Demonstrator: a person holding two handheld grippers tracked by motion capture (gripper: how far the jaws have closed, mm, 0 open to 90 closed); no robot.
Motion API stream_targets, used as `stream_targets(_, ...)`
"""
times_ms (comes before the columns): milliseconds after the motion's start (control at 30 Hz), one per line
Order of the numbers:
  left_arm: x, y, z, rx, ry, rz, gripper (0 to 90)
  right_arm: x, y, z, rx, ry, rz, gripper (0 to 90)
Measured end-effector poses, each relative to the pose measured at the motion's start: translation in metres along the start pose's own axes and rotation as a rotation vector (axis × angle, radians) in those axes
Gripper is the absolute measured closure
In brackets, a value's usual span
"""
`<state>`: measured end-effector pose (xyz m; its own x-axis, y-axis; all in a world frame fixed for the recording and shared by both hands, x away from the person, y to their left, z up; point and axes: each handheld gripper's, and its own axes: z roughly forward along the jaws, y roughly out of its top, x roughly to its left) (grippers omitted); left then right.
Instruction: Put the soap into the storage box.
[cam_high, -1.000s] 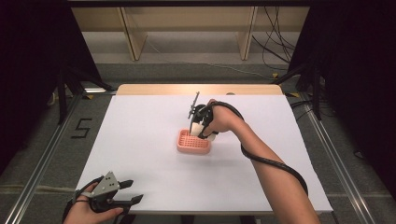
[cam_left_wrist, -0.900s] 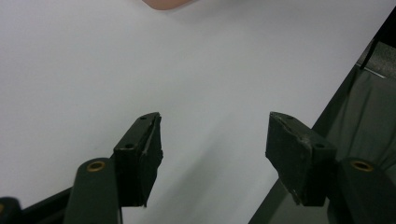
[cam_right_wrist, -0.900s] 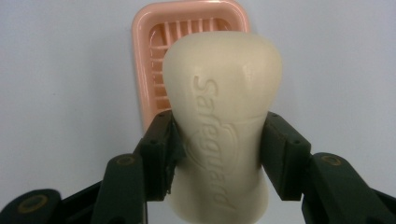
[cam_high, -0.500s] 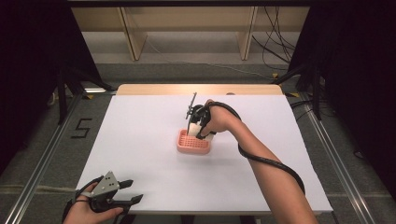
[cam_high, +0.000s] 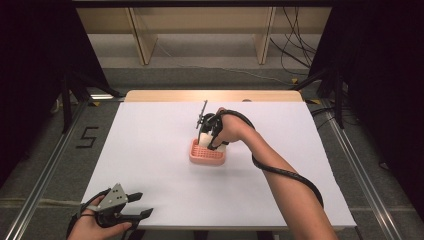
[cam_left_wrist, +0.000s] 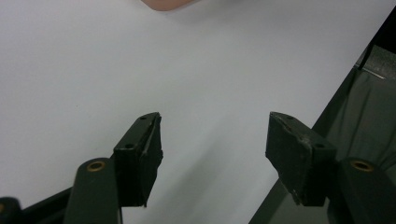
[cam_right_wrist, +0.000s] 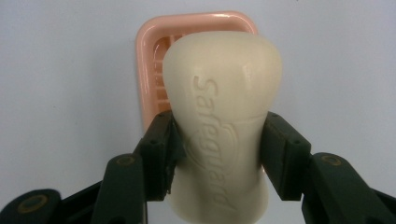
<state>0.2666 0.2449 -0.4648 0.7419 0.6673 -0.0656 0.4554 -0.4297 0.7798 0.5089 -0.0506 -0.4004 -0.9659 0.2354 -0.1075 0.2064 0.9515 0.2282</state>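
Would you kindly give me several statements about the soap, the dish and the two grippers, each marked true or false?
1. The right gripper grips a cream soap between its jaws. True.
2. The soap is stamped "Safeguard". True.
3. The dish is blue. False: it is pink.
4. The left gripper holds a sponge. False: its jaws are open and hold nothing.
5. The left gripper is by the table's near left corner, away from the dish. True.

pink soap dish (cam_high: 206, 155) on white table (cam_high: 150, 150)
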Motion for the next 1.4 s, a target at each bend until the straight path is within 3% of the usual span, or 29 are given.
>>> stream_targets(167, 0.000, 0.000, 0.000, -0.002, 0.000, -0.001, 35.6, 0.000, 0.001, 0.004, 0.000, 0.007, -0.005, 50.6)
stream_targets(200, 0.000, 0.000, 0.000, -0.002, 0.002, 0.000, 35.6, -0.002, 0.001, 0.005, -0.013, 0.006, -0.032, 50.6)
stream_targets(267, 0.000, 0.000, 0.000, -0.002, 0.004, 0.000, 35.6, 0.000, 0.002, 0.006, 0.007, 0.012, -0.001, 50.6)
stream_targets(400, 0.000, 0.000, 0.001, -0.004, 0.024, 0.012, 35.6, 0.000, 0.003, 0.011, 0.007, 0.014, -0.023, 50.6)
stream_targets(500, 0.001, 0.000, 0.001, -0.001, 0.019, 0.010, 35.6, 0.000, 0.004, 0.012, 0.011, 0.021, -0.023, 50.6)
stream_targets(533, 0.001, 0.000, 0.001, -0.002, 0.019, 0.010, 35.6, 0.002, 0.004, 0.012, 0.016, 0.012, 0.001, 50.6)
stream_targets(667, 0.000, 0.000, 0.000, 0.002, 0.006, 0.010, 35.6, 0.001, 0.005, 0.014, 0.012, 0.021, -0.016, 50.6)
stream_targets(700, 0.002, 0.001, -0.001, 0.007, 0.006, 0.036, 35.6, 0.002, 0.005, 0.014, 0.013, 0.018, -0.003, 50.6)
stream_targets(800, 0.002, 0.001, -0.001, 0.005, 0.007, 0.032, 35.6, 0.002, 0.005, 0.018, 0.013, 0.024, -0.032, 50.6)
stream_targets(867, 0.001, 0.001, 0.000, 0.001, 0.002, 0.026, 35.6, 0.004, 0.006, 0.018, 0.019, 0.025, 0.003, 50.6)
stream_targets(933, 0.001, 0.000, 0.000, 0.002, 0.002, 0.027, 35.6, 0.004, 0.007, 0.020, 0.010, 0.036, -0.018, 50.6)
stream_targets(1033, 0.002, 0.001, -0.001, 0.005, 0.005, 0.032, 35.6, 0.006, 0.007, 0.021, 0.028, 0.032, 0.014, 50.6)
stream_targets(1100, 0.001, 0.001, 0.000, 0.003, 0.004, 0.029, 35.6, 0.004, 0.008, 0.023, 0.016, 0.033, -0.009, 50.6)
stream_targets(1200, 0.000, 0.000, 0.001, -0.008, -0.002, 0.020, 35.6, 0.004, 0.009, 0.024, 0.035, 0.035, 0.001, 50.6)
stream_targets(1233, 0.000, 0.000, 0.001, -0.009, -0.002, 0.019, 35.6, 0.003, 0.009, 0.026, 0.020, 0.025, -0.031, 50.6)
stream_targets(1300, 0.001, 0.001, 0.000, 0.010, -0.005, 0.034, 35.6, 0.006, 0.010, 0.025, 0.051, 0.033, 0.018, 50.6)
stream_targets(1333, 0.001, 0.000, 0.000, 0.007, -0.004, 0.033, 35.6, 0.005, 0.010, 0.026, 0.043, 0.034, -0.012, 50.5)
stream_targets(1400, 0.000, 0.001, 0.000, -0.004, -0.011, 0.009, 35.6, 0.006, 0.011, 0.026, 0.049, 0.030, 0.001, 50.5)
